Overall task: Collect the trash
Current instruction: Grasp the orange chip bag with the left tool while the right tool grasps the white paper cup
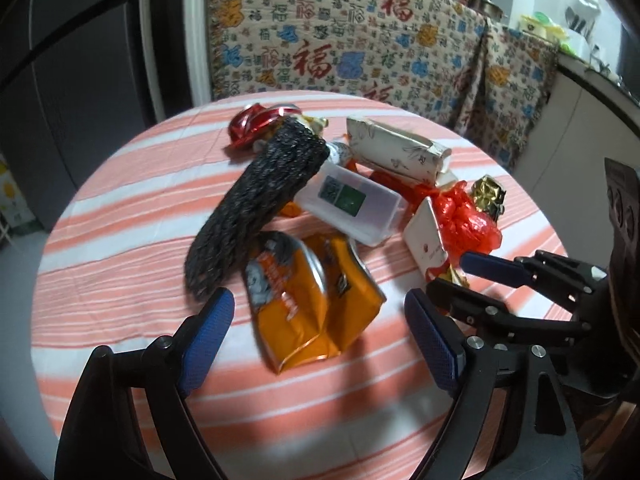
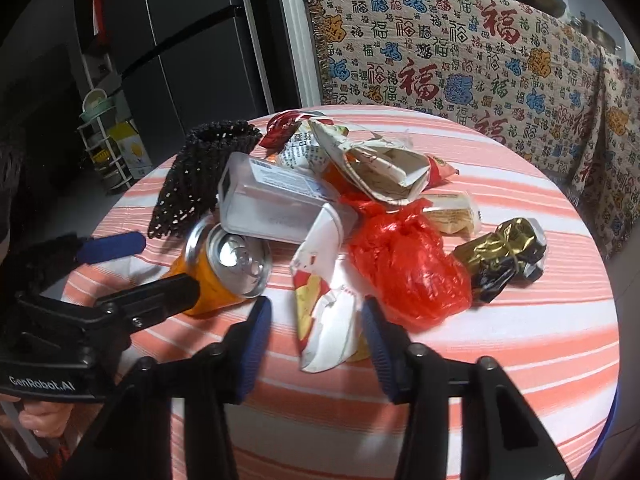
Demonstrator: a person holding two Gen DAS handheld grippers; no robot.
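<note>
A heap of trash lies on a round table with an orange-striped cloth (image 1: 120, 272). A crushed orange can (image 1: 308, 300) lies between the open fingers of my left gripper (image 1: 316, 340); it also shows in the right wrist view (image 2: 224, 268). My right gripper (image 2: 316, 344) is open around a crumpled white and red wrapper (image 2: 324, 320). Behind it lie a red plastic bag (image 2: 404, 268), a clear plastic box (image 2: 276, 204), a black mesh sleeve (image 2: 196, 176) and a gold foil wrapper (image 2: 504, 256). The right gripper shows in the left wrist view (image 1: 472, 276).
A crumpled white paper carton (image 1: 400, 148) and a red shiny wrapper (image 1: 252, 124) lie at the far side of the heap. A patterned cloth (image 1: 352, 44) covers furniture behind the table. A dark refrigerator (image 2: 184, 44) stands at the left.
</note>
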